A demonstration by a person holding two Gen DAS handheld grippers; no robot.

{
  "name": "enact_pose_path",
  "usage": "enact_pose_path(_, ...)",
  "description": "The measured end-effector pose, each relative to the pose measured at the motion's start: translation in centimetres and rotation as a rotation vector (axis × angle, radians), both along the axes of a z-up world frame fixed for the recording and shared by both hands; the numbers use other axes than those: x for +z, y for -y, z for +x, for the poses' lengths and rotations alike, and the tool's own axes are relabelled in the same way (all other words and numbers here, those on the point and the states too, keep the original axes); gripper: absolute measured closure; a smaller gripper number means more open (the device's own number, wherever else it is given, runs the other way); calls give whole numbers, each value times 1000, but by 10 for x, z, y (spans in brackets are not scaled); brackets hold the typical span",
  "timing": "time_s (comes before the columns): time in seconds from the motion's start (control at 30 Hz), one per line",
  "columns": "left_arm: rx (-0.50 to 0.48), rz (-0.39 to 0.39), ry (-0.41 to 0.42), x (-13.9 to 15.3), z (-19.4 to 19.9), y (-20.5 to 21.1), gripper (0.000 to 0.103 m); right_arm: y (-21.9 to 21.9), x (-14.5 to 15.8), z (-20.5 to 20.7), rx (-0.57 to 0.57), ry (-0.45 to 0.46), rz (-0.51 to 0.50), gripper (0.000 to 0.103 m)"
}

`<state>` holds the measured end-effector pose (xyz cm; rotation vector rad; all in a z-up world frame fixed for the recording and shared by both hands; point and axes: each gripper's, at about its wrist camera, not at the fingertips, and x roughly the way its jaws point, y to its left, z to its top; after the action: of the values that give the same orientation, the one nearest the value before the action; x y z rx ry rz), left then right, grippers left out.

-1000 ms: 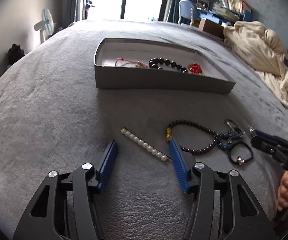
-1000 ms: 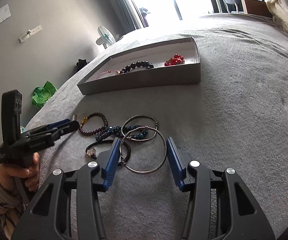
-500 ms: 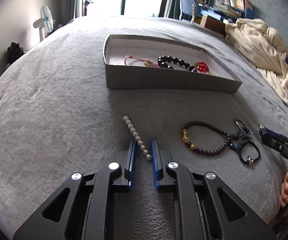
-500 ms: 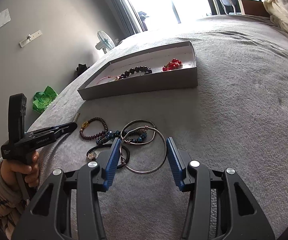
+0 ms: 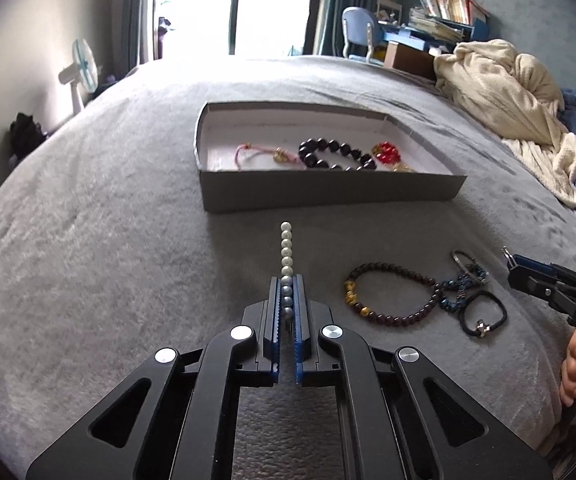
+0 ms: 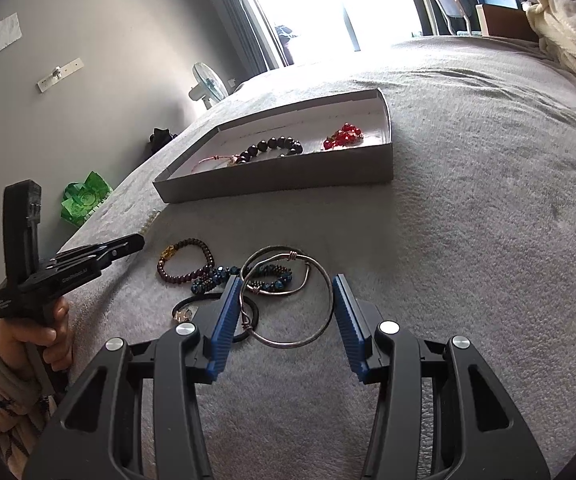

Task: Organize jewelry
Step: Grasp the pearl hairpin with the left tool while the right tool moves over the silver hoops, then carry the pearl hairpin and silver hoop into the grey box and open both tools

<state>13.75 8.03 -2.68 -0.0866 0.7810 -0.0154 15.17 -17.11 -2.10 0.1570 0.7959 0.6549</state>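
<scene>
While your left gripper (image 5: 287, 280) pinches the pearl pin (image 5: 286, 248), its jaws just closed on the near beads and about six stick out toward the box (image 5: 328, 194). Your right gripper (image 6: 284, 312) has jaws spread, straddling one of two bangles (image 6: 288, 320) on the bed (image 6: 488, 200), pads not pressing. Counted in the box: three pieces. Loose on the bed beside the bangles: one garnet bracelet (image 5: 388, 300), one blue bead strand (image 6: 240, 276), one hair tie (image 5: 484, 312).
</scene>
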Motion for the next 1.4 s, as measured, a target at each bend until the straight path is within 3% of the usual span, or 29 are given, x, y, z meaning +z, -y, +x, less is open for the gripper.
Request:
enact_pose_path(0.33, -23, 32, 47, 19, 4, 9, 97, -12, 9, 5, -2, 55, -94, 57)
enact_pose_path(0.67, -29, 36, 70, 29, 10, 10, 97, -16, 20, 17, -10, 84, -116, 57)
enact_pose_path(1.4, -58, 72, 88, 48, 69, 7, 97, -48, 53, 96, 1, 129, -138, 57)
